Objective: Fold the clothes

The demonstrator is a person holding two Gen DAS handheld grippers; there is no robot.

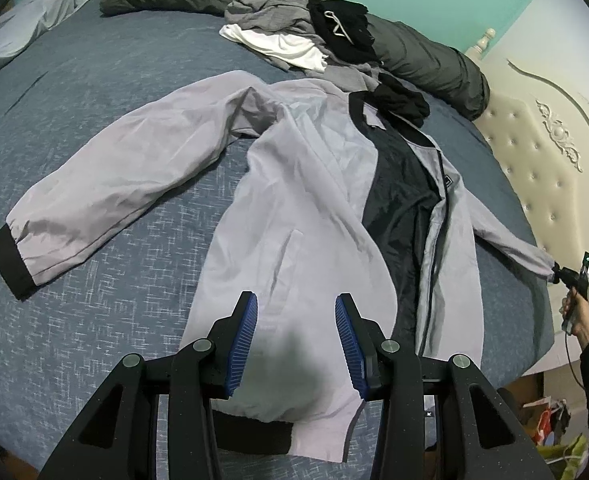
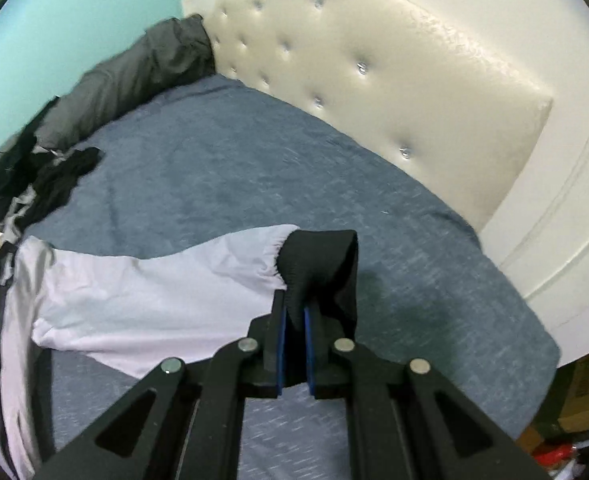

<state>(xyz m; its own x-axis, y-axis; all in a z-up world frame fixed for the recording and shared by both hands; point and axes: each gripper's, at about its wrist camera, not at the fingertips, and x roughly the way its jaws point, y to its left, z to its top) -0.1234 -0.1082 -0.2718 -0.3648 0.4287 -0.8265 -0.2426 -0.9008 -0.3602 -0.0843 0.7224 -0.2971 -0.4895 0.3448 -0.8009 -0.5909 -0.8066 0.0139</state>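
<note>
The grey jacket point(image 1: 294, 208) lies open on the blue bed point(image 1: 114, 92). Your right gripper point(image 2: 294, 312) is clamped on its black cuff point(image 2: 318, 264), pointing steeply down, sleeve pulled out sideways. Your left gripper point(image 1: 296, 312) hovers over the hem, jaws apart, empty.

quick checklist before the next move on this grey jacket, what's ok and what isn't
1. Right tool shut on the sleeve's black ribbed cuff: ok.
2. Left tool open over the light grey zip jacket, gripping nothing: ok.
3. Other black cuff lying flat on the blue woven bedsheet: ok.
4. Jacket front closed: not ok, dark lining shows.
5. Heap of grey, white and black clothes clear of the collar: not ok, a black piece overlaps it.
6. Hem square: cannot tell.
</note>
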